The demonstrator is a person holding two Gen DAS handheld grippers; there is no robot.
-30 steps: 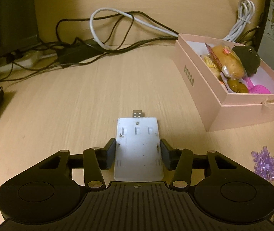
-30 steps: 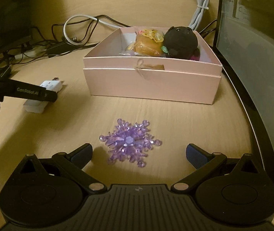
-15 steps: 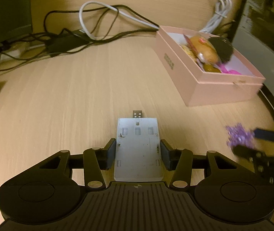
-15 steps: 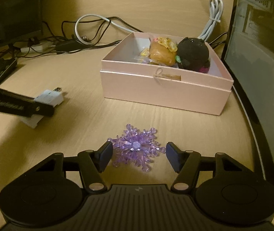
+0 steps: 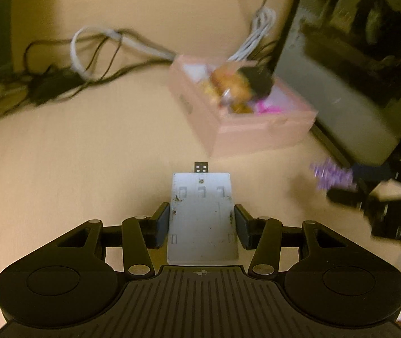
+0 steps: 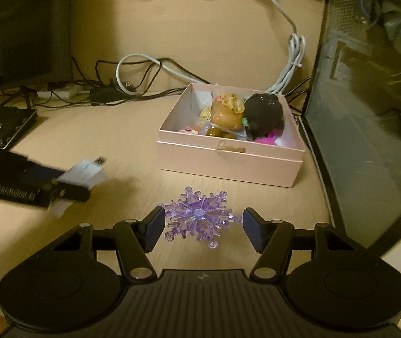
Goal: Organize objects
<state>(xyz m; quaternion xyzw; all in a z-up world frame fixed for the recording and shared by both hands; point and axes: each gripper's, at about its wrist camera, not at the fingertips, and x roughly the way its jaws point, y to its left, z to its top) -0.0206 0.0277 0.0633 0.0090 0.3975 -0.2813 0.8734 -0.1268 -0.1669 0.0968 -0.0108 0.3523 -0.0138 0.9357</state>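
Purple translucent plastic snowflake (image 6: 197, 216) sits between your right gripper (image 6: 200, 222) pads, clamped and lifted off the wooden worktop (image 6: 115, 146). Your left gripper (image 5: 201, 225) is closed on the flat white USB adapter (image 5: 202, 214), its long axis running straight ahead with the plug leading. Both grippers carry their loads short of the open pink cardboard box (image 6: 228, 163), which lies ahead near the worktop's far right edge; the right gripper looks nearer.

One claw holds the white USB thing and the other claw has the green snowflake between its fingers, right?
Nearly. The snowflake between the right claw fingers is purple, not green, as the right wrist view shows. The left claw does hold the white USB thing.
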